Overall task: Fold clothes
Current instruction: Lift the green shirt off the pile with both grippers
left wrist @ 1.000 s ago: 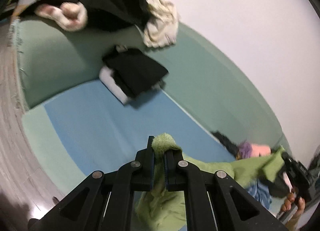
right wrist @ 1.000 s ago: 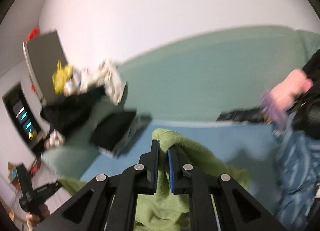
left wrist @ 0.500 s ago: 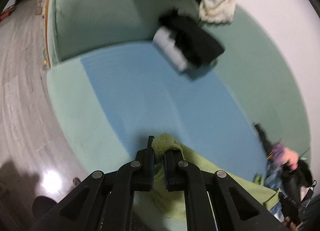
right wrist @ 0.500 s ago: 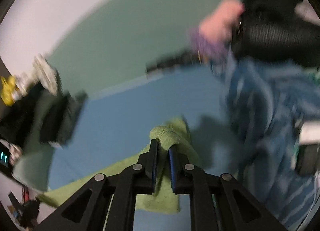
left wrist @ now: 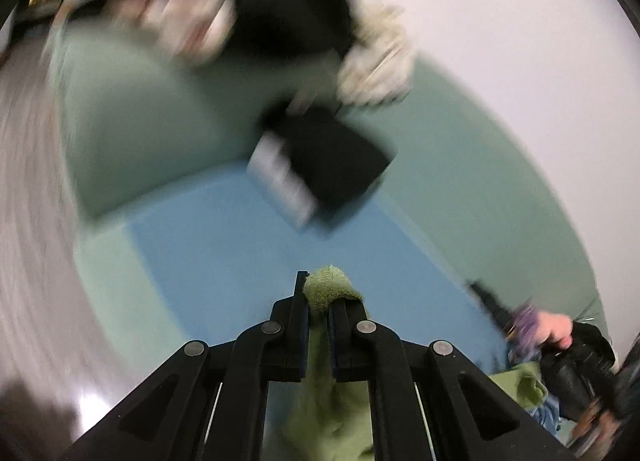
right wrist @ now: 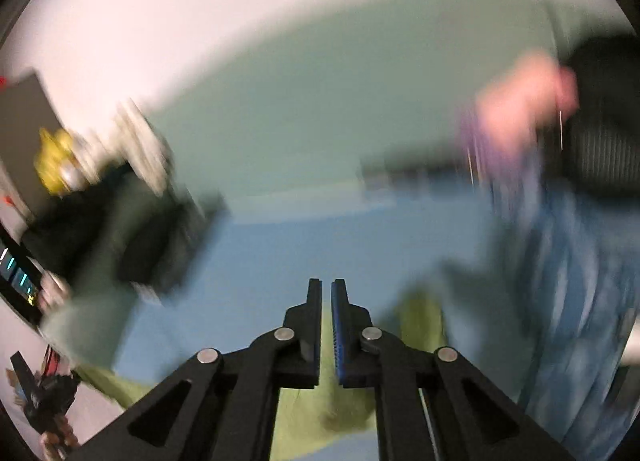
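Observation:
My left gripper (left wrist: 318,297) is shut on a corner of the green towel (left wrist: 326,289), which hangs down between and below its fingers above the blue sheet (left wrist: 224,257). My right gripper (right wrist: 326,293) has its jaws slightly apart with nothing between them. The green towel (right wrist: 420,313) lies below and beside it on the blue sheet (right wrist: 288,253). Both views are blurred by motion.
A folded black and white stack (left wrist: 320,169) lies at the back of the blue sheet. A pile of black and cream clothes (left wrist: 304,17) sits on the green sofa (left wrist: 132,113). Blue and pink garments (right wrist: 568,253) lie at the right.
My right gripper has let go of the green towel, which has dropped below it. My left gripper still grips its corner and has swung toward the sofa back.

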Demonstrator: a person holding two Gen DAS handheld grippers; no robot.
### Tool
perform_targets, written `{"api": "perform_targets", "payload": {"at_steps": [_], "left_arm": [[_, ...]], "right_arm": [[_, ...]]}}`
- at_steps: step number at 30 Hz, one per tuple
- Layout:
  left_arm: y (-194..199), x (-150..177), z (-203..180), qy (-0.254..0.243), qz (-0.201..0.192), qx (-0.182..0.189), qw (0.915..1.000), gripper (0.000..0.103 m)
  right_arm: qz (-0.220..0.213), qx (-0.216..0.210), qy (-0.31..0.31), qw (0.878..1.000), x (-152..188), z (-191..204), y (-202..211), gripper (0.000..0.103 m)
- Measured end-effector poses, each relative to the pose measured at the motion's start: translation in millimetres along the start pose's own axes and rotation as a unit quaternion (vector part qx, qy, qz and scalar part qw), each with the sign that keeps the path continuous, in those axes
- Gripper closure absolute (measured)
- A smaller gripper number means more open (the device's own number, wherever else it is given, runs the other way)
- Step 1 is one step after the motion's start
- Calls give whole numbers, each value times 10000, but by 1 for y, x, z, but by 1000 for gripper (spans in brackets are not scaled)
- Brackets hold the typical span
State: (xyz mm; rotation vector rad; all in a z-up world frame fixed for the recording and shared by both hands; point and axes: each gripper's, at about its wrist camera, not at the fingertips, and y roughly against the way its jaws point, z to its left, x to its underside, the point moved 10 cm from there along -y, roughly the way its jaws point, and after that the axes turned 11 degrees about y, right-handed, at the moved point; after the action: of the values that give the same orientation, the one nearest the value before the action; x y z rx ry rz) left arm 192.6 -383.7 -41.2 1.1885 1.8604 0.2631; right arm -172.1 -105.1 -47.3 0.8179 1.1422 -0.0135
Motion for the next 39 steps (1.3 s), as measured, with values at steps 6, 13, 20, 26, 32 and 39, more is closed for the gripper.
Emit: {"api": "perform_targets", "payload": {"at_steps": [6,13,20,26,32,39], "left_arm": [[34,-66,-90,-635,-377,242,9970,96],[-18,-8,-60,-691,309,-121,9971,96],[-25,22,-36,241,1116,398,9927,96],[0,19,-90,-3,1224,955,9879,96],[6,33,-146,-416,1412,1350,9798,96],[16,48,-164,-646,1461,1475,9761,96]], "right_arm": [[-1291,366,739,9882,-141,29,88,97],[877,-260,1382,9862,11,76,-25,65],[2782,-1860,1670,9274,199,185,-113,68],[1940,-2474,2462,9168,175,285,-93,46],[909,-2370,2677,9295,128,304,-68,29],[705,-2226,2454,9409,109,266,-62,95]]}}
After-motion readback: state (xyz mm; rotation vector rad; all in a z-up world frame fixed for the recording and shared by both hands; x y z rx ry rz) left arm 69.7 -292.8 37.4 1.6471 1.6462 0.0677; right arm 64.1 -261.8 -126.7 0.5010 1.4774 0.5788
